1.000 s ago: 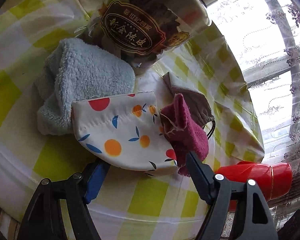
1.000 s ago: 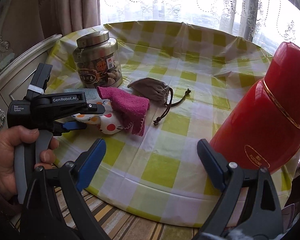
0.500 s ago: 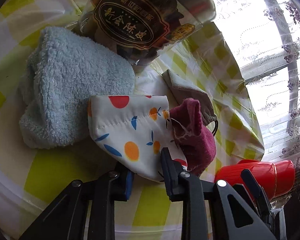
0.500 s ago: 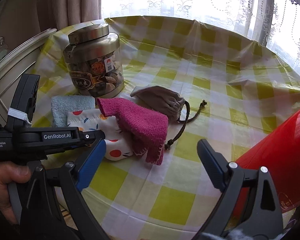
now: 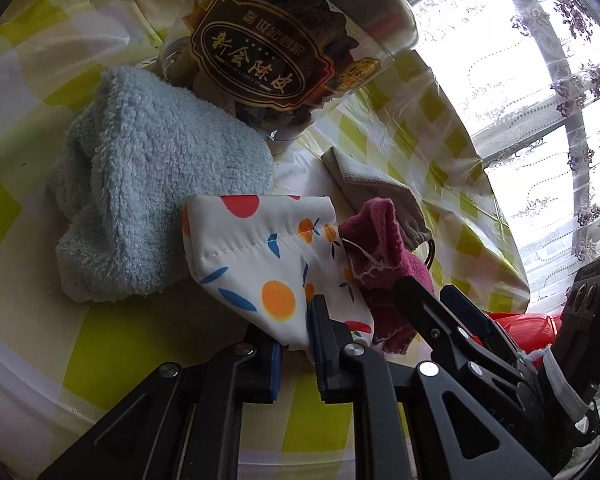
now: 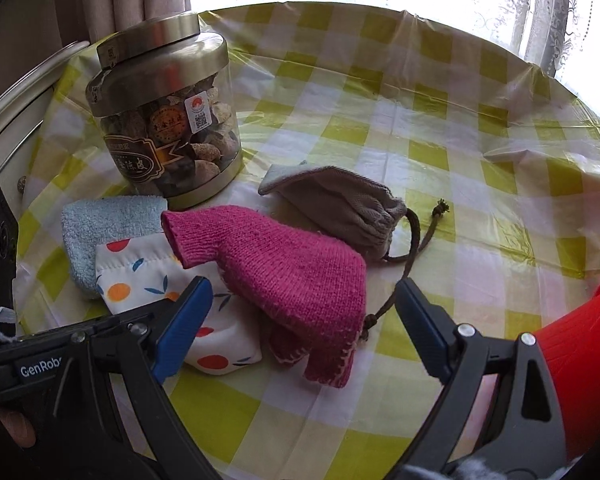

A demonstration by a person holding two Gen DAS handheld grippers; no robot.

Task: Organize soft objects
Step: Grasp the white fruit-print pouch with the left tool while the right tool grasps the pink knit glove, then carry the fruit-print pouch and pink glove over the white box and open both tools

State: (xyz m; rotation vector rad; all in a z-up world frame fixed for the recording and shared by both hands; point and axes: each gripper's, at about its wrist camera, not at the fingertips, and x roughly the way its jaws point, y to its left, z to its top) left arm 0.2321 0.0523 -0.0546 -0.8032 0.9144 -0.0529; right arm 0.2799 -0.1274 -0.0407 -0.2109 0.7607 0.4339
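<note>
Right wrist view: your right gripper (image 6: 302, 312) has its fingers wide apart, and the pink knitted glove (image 6: 284, 276) lies right between them, low in the middle of the frame. The glove's long side runs from its cuff at upper left down to its open end at lower right, so it sits slanted across your fingers. It rests partly on the white cloth pouch with orange and red fruit prints (image 6: 156, 280). This hand is nearer the glove, so I think it should take it.

In the left wrist view, your left gripper (image 5: 296, 340) has its fingers closed on the lower corner of the fruit pouch (image 5: 268, 256), in the middle of the frame. The fluffy light blue towel (image 5: 140, 200) lies just left of it, touching.

Behind the glove lies a grey drawstring bag (image 6: 340, 204) on the yellow and white checked tabletop (image 6: 440, 152). The clear jar with a metal lid (image 5: 276, 48) has a dark label with gold Chinese writing; I cannot read it surely. The left gripper's body reads "GenRob". A red flask (image 6: 580, 360) stands at lower right.
</note>
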